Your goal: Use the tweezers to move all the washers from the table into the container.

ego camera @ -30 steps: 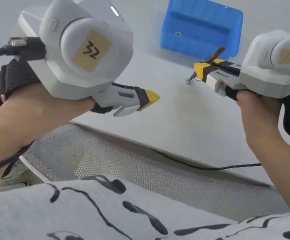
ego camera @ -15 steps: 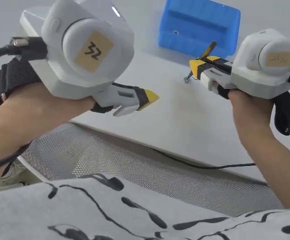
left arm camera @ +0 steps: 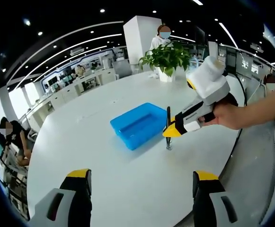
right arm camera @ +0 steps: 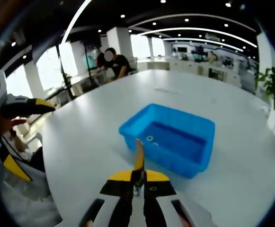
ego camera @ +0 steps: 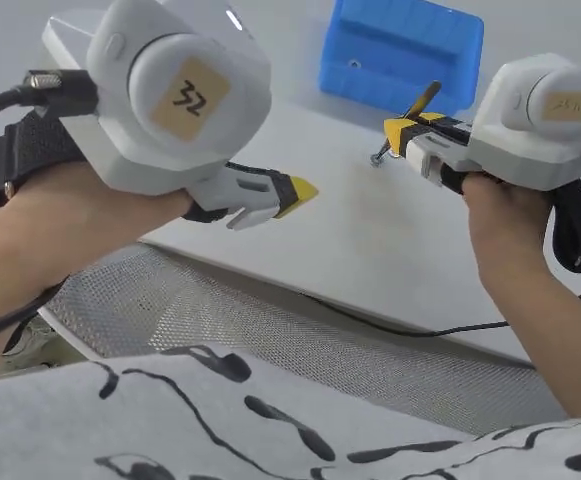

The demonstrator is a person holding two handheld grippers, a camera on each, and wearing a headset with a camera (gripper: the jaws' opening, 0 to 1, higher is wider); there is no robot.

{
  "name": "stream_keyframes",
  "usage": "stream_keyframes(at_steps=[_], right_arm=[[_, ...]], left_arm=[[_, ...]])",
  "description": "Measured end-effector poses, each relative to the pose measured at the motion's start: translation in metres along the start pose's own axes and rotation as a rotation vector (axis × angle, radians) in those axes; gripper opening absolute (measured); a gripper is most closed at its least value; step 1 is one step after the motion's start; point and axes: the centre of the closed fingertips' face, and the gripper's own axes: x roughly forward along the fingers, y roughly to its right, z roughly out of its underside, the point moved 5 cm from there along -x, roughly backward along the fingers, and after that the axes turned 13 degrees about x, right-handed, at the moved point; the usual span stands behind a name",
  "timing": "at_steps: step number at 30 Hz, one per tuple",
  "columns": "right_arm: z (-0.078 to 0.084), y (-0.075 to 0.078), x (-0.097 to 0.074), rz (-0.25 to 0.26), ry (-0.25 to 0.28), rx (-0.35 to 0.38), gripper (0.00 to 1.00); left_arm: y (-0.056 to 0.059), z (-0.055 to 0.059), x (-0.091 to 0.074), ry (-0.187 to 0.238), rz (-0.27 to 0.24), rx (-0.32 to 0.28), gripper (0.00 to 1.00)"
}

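My right gripper (ego camera: pixel 402 135) is shut on a pair of tweezers (ego camera: pixel 422 104) that slant down to the white table (ego camera: pixel 390 240). Their tip (ego camera: pixel 376 158) sits just above the table, in front of the blue container (ego camera: pixel 400 45), with a small grey piece at it that is too small to name. The right gripper view looks along the tweezers (right arm camera: pixel 138 156) at the container (right arm camera: pixel 175 142), which holds two washers (right arm camera: pixel 149 138). My left gripper (ego camera: pixel 285 200) hovers open near the table's front edge. From its own view (left arm camera: pixel 142 176) I see the right gripper (left arm camera: pixel 175 130) and the container (left arm camera: pixel 139 124).
A thin black cable (ego camera: pixel 410 330) runs along the table's near edge, with a grey mesh surface (ego camera: pixel 220 320) below it. A potted plant (left arm camera: pixel 168 59) stands at the far side of the table. People sit and stand at the room's edges.
The right gripper and tweezers have shifted slightly left, toward the container's front. The left gripper has stayed put and open.
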Motion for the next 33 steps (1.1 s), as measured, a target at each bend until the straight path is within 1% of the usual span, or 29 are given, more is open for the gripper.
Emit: stream_keyframes(at_steps=[5,8,11,16,18,23,30,33], right_arm=[[-0.005,-0.003,-0.005,-0.009,0.006,-0.005,0.03],[-0.011,-0.006,-0.009,-0.020,0.015,-0.004,0.03],[-0.020,-0.009,-0.014,-0.028,0.031,-0.009,0.03],[-0.038,-0.010,-0.022,-0.033,0.078,-0.016,0.03],[-0.050,-0.009,-0.024,-0.026,0.111,-0.023,0.03],[-0.067,-0.002,-0.025,-0.016,0.155,-0.011,0.03],[-0.083,0.010,-0.021,0.007,0.200,0.010,0.03],[-0.086,0.014,-0.018,0.018,0.207,0.009,0.03]], left_arm=[[-0.001,0.000,-0.001,0.003,-0.005,-0.004,0.90],[-0.002,0.000,-0.002,0.004,-0.008,-0.002,0.90],[-0.001,0.000,-0.002,0.005,-0.008,-0.004,0.90],[-0.001,0.001,-0.003,0.002,-0.010,-0.001,0.90],[-0.001,0.001,-0.003,0.003,-0.010,-0.004,0.90],[-0.002,0.001,-0.002,0.001,-0.011,0.000,0.90],[-0.002,0.002,-0.001,-0.004,-0.007,0.000,0.90],[-0.002,0.002,-0.001,-0.003,-0.006,-0.004,0.90]])
